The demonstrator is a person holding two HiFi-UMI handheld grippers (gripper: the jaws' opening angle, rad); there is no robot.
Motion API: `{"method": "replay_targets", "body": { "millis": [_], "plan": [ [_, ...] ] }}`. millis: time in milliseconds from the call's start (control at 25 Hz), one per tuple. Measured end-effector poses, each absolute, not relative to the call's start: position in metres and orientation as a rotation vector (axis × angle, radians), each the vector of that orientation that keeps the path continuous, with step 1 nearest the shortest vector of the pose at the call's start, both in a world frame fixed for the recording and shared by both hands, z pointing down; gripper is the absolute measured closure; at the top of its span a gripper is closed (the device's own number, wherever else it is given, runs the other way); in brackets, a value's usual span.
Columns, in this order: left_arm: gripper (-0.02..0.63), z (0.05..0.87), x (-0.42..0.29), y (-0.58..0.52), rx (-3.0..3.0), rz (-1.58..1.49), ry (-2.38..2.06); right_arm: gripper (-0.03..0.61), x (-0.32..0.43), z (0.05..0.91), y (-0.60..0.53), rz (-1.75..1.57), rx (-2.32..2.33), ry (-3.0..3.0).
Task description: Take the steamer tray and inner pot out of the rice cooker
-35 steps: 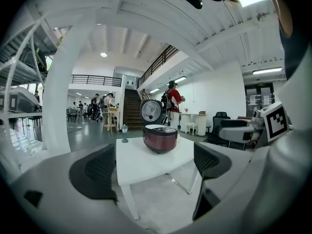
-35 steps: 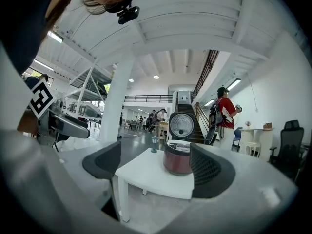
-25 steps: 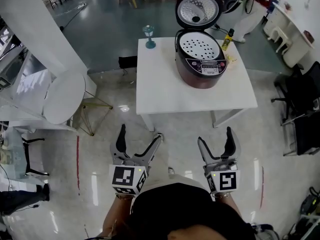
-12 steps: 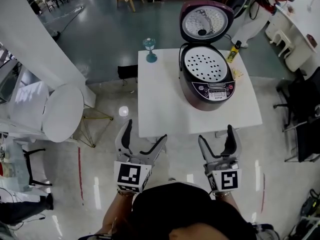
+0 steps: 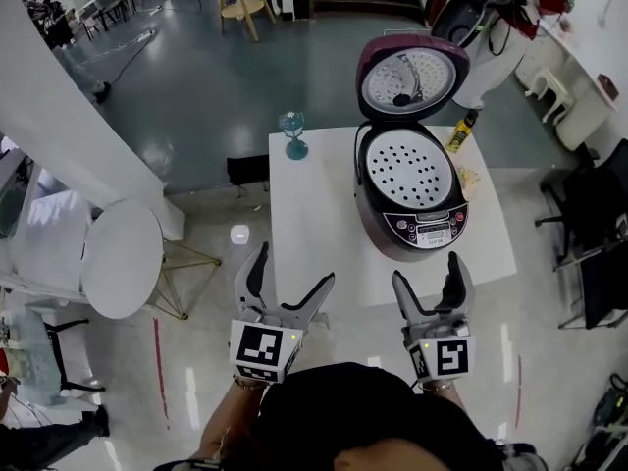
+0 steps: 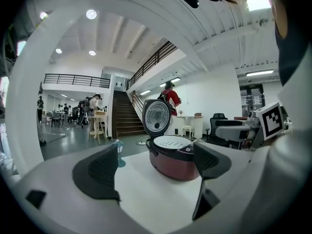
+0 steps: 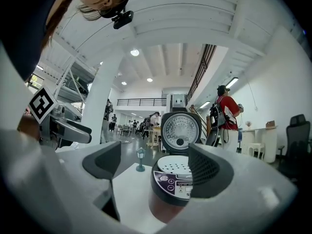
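Now at the table edge: tray and pot untouched

White table (image 5: 304,234) fills more of the head view than a second ago; the person has walked up to its near edge. Rice cooker (image 5: 392,248) stands on it, lid (image 5: 407,78) raised at its back. Perforated steamer tray (image 5: 404,170) sits in the cooker's mouth; the inner pot, presumably beneath, is hidden. Left gripper (image 5: 292,265) and right gripper (image 5: 425,267) hang short of the cooker's front, both spread wide, nothing between the jaws. Blue goblet (image 5: 292,135) stands left of the cooker, yellow bottle (image 5: 461,130) at its right. Judgement: approach nearly complete; reaching for the tray comes next.
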State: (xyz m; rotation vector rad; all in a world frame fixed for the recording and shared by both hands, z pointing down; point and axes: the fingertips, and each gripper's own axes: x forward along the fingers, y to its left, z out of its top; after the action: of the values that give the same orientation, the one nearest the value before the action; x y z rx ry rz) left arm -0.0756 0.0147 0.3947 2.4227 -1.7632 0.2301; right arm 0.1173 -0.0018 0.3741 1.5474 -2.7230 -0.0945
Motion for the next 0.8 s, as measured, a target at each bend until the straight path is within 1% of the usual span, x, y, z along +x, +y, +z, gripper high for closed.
{"method": "replay_targets", "body": {
  "millis": [480,800],
  "plan": [
    [0.135,0.391,-0.092,-0.046,2.504,0.262,-1.705,0.151,0.099,0.373,-0.062,-0.110,1.642,-2.682],
    [0.135,0.401,-0.076,-0.062,2.528,0.270,-1.660,0.152,0.104,0.376,-0.076,-0.093,1.684,-2.674]
  ]
}}
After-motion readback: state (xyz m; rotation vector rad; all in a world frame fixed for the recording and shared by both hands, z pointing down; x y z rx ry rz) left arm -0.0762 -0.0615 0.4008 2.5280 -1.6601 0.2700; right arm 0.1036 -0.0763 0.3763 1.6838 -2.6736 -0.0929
